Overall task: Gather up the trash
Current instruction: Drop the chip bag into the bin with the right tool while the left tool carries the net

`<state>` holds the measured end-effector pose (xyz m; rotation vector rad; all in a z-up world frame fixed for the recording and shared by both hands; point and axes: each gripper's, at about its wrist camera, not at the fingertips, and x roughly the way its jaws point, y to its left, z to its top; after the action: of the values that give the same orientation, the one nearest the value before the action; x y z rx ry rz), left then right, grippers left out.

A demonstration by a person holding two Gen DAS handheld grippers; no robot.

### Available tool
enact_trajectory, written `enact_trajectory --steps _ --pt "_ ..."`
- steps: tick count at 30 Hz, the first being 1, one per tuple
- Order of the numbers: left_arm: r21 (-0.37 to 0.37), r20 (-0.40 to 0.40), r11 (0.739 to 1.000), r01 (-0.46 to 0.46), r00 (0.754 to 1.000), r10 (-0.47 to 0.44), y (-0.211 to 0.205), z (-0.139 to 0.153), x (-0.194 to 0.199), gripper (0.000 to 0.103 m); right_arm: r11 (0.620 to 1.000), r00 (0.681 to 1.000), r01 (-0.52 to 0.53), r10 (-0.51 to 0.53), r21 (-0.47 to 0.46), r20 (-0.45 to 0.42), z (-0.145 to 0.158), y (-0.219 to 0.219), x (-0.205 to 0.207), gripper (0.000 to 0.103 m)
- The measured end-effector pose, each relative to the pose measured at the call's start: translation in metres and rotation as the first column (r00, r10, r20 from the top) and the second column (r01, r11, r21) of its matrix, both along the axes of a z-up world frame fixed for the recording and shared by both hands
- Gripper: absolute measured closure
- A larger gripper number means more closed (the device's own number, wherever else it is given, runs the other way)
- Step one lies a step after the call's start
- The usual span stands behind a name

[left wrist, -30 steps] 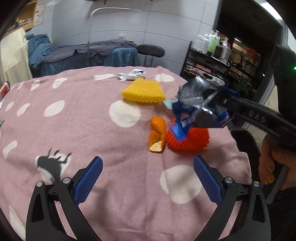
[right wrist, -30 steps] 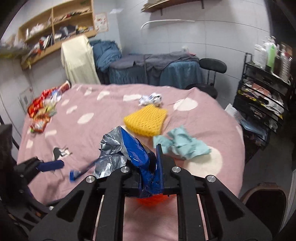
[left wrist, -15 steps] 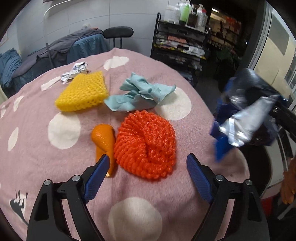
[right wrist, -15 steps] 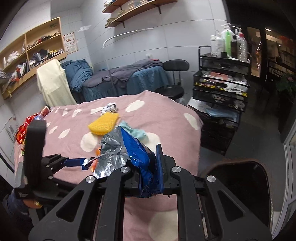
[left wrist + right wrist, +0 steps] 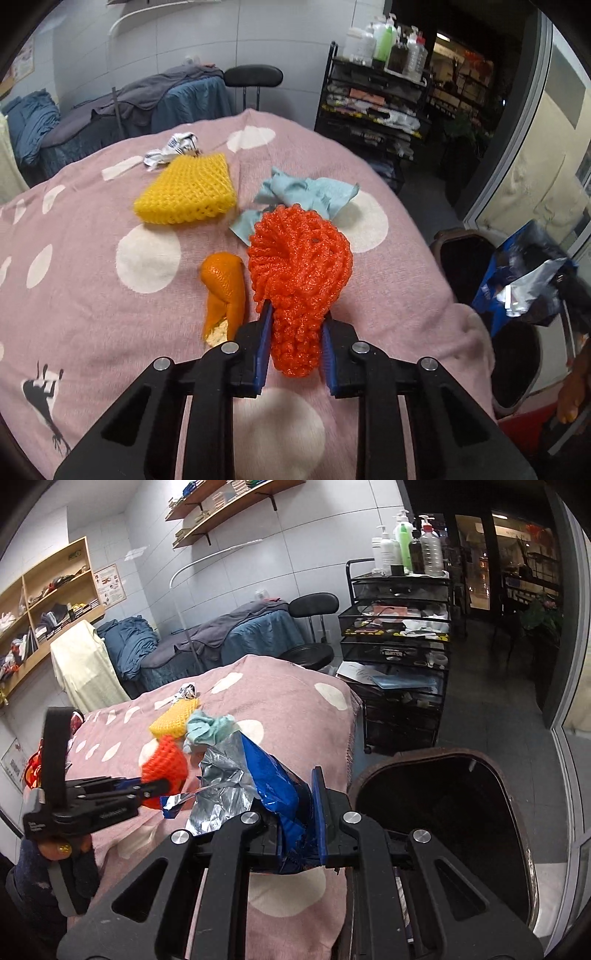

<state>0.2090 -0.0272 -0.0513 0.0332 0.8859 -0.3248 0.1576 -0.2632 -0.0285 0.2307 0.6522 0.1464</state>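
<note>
**Both grippers loaded with trash at the table's edge**

The left gripper (image 5: pixel 295 341) is closing its jaws on the orange foam net (image 5: pixel 299 266) lying on the pink spotted blanket (image 5: pixel 92 295). The right gripper (image 5: pixel 295 834) pinches a blue foil wrapper (image 5: pixel 266 775) beside the dark bin (image 5: pixel 436 797). Farther back lie orange peel (image 5: pixel 223 284), a teal cloth (image 5: pixel 310 195) and yellow foam net (image 5: pixel 188 190).

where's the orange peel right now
In the left wrist view the orange peel lies on the pink spotted blanket, just left of the orange foam net, below the yellow foam net.
</note>
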Motion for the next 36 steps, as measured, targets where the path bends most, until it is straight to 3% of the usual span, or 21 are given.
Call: enact_trajectory --steps 8,19,25,36 --pt "-0.066 0.111 0.998 -0.026 0.993 0.033 0.005 0.032 -0.049 0.079 0.999 0.999 0.037 -0.037 0.032 -0.004 -0.007 -0.015 -0.017 0.089" --pt "-0.115 0.168 0.993 0.041 0.986 -0.021 -0.023 0.049 -0.089 0.079 0.994 0.995 0.094 -0.093 0.046 -0.019 -0.014 -0.035 -0.036 0.089" --pt "-0.129 0.174 0.987 0.096 0.982 -0.073 -0.043 0.049 -0.099 0.079 0.985 0.983 0.171 -0.168 0.033 -0.080 -0.031 -0.055 -0.039 0.089" --pt "-0.138 0.167 0.973 0.186 0.973 -0.162 -0.079 0.043 -0.110 0.079 0.964 0.930 0.262 -0.262 -0.036 -0.257 -0.085 -0.079 -0.033 0.089"
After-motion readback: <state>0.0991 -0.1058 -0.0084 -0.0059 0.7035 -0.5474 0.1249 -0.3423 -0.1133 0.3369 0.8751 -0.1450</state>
